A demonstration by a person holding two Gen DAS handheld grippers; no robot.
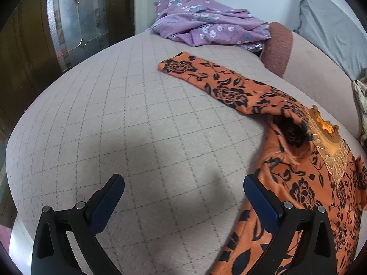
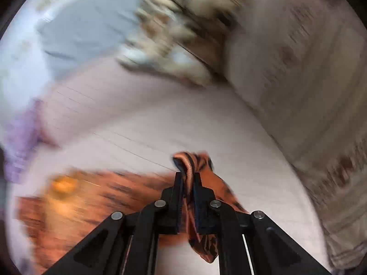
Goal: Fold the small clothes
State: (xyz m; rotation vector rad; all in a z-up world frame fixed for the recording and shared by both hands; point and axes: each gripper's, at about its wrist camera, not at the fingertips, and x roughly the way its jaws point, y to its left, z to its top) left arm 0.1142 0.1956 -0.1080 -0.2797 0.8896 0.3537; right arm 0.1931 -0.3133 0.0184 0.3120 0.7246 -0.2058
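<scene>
An orange top with black flowers [image 1: 305, 183] lies on the checked bed cover [image 1: 142, 137], its lace neckline toward the right and one sleeve [image 1: 206, 80] stretched out to the far left. My left gripper [image 1: 183, 183] hangs open above the cover, its right finger [image 1: 261, 199] over the top's left edge and nothing between the pads. In the blurred right wrist view my right gripper [image 2: 188, 178] is shut on a bunched fold of the orange top [image 2: 192, 167], which sticks out past the fingertips and hangs down behind them.
A purple flowered garment [image 1: 206, 20] lies crumpled at the far end of the bed. A grey pillow [image 1: 330, 27] leans at the back right, with a brownish cushion [image 1: 277, 45] beside it. A dark door with patterned glass [image 1: 75, 18] stands at left.
</scene>
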